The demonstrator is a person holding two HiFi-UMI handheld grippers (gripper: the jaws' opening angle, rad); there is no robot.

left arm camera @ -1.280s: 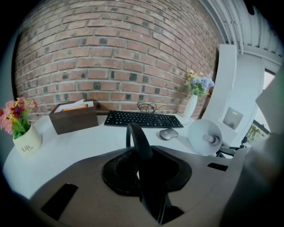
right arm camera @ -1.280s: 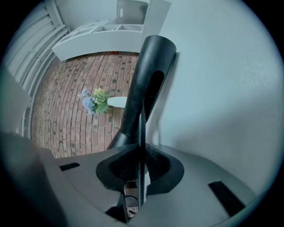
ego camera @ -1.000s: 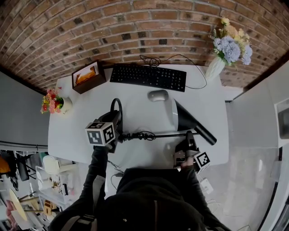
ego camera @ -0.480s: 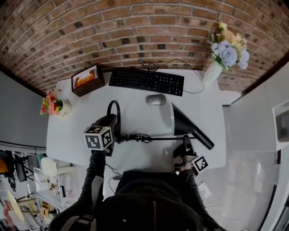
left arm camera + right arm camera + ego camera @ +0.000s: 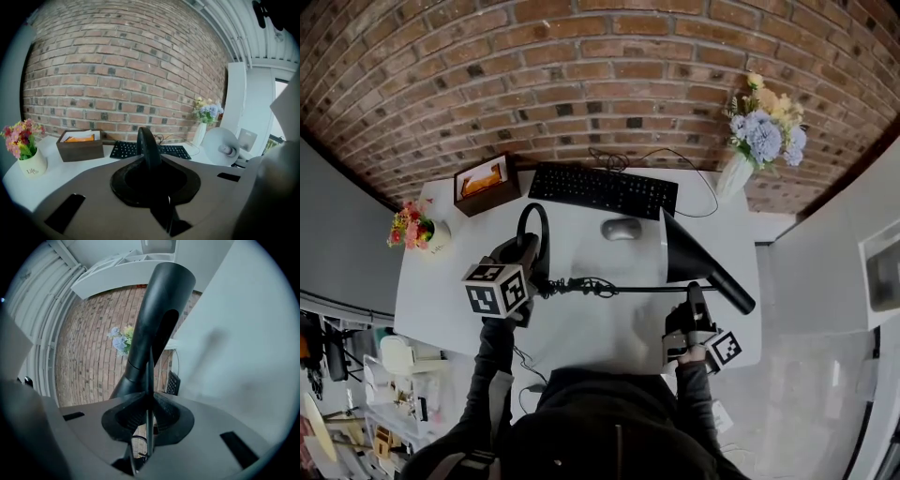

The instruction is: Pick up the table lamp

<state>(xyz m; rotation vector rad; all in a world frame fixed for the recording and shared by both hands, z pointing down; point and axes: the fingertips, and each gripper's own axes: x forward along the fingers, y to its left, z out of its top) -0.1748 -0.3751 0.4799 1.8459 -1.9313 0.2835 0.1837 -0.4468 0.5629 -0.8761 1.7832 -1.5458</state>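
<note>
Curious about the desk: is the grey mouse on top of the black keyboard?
No, the grey oval mouse lies on the white table beside the black keyboard.

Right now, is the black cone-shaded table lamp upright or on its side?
On its side: the black cone-shaded table lamp is held sideways, left gripper shut on its round base, right gripper shut on its thin pole.

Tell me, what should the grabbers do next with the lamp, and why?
Probably raise both ends evenly, so it stays level. The left gripper is shut on the round base, the right gripper on the thin rod, and the lamp lies sideways between them.
</note>
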